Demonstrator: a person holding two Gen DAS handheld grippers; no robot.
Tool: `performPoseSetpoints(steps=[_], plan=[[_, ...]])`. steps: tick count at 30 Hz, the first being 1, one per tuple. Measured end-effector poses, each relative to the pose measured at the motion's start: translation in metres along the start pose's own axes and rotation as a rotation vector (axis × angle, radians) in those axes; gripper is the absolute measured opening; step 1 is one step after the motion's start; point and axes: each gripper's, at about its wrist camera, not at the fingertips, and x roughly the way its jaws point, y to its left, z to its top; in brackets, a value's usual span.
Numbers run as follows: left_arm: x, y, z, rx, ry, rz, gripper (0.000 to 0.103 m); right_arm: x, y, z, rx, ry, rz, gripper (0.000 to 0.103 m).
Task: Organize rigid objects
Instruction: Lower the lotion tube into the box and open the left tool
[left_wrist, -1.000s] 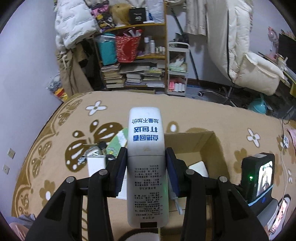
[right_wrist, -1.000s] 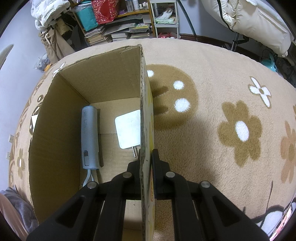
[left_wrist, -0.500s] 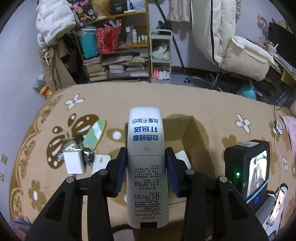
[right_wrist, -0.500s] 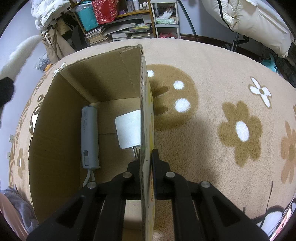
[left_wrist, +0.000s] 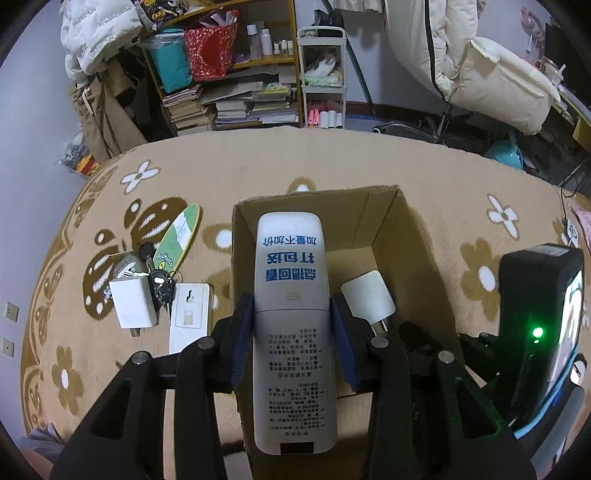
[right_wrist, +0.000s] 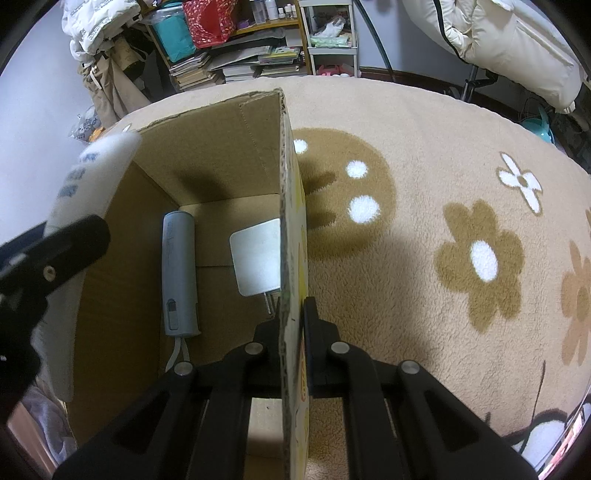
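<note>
My left gripper (left_wrist: 291, 328) is shut on a long white remote control (left_wrist: 291, 295) with blue printed text, held above the left part of the open cardboard box (left_wrist: 388, 214). Through the right wrist view the same remote (right_wrist: 74, 184) and its gripper come in blurred over the box's left wall. My right gripper (right_wrist: 291, 314) is shut on the box's right wall (right_wrist: 288, 206). A grey cylindrical device (right_wrist: 179, 273) with a cord and a white plug adapter (right_wrist: 256, 256) lie on the box floor; the adapter (left_wrist: 367, 299) also shows beside the remote.
On the rug left of the box lie a white charger cube (left_wrist: 133, 302), a white flat device (left_wrist: 189, 317), a bunch of keys (left_wrist: 159, 277) and a small green skateboard toy (left_wrist: 177, 240). A cluttered bookshelf (left_wrist: 229, 85) and a chair (left_wrist: 498, 88) stand beyond the rug.
My left gripper has carried the remote rightward and forward until it hangs over the box; it now enters the right wrist view. The right gripper keeps its hold on the box wall.
</note>
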Motion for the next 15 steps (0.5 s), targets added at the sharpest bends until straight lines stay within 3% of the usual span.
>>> performPoseSetpoints(steps=[15], plan=[[0.0018,0.0064,-0.0079,-0.007,0.013,-0.009,0.04,-0.0002,0.0002,0.0004,0.001,0.0,0.001,0.009]])
